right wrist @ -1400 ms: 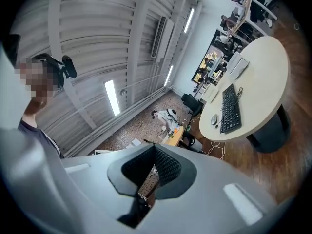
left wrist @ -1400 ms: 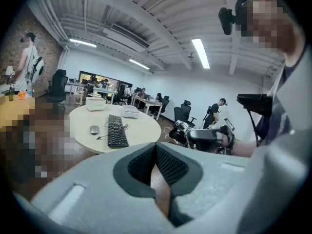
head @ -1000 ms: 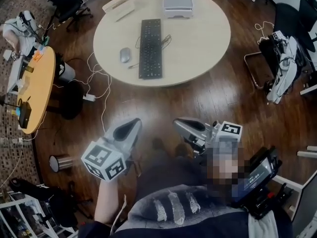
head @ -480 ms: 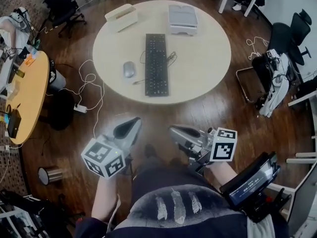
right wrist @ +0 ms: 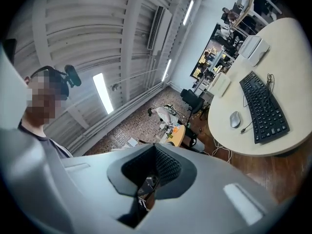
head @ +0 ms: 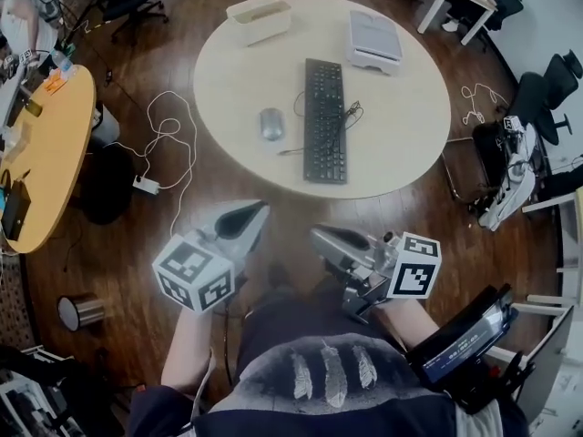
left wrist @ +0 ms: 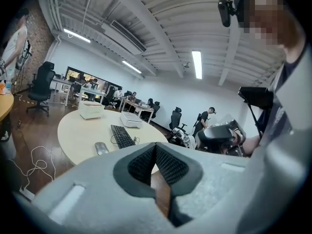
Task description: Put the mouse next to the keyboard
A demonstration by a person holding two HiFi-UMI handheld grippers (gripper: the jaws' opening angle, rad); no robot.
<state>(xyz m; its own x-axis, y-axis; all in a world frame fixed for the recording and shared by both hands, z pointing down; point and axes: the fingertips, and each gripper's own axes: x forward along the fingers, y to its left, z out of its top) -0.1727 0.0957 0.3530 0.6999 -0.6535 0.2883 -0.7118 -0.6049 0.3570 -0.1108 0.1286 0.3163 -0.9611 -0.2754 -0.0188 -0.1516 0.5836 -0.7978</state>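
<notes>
My left tongs (head: 248,211) and right tongs (head: 318,236) are both pinched together and empty, well short of the surface (head: 401,144). The mouse (head: 271,124) lies near the keyboard (head: 325,120), on its left. I'd open the left pair first, then come down squarely over the mouse's sides.

1. The keyboard (head: 325,121) lies mid-table on the round table (head: 401,126), running from near edge to far edge.
2. The mouse (head: 271,124) lies just left of the keyboard, not touching it.
3. A box (head: 259,18) sits at the table's far-left edge, and a tray (head: 374,41) at its far-right edge.
4. The left gripper (head: 248,215) and right gripper (head: 319,236) are side by side off the table, before its near edge.
</notes>
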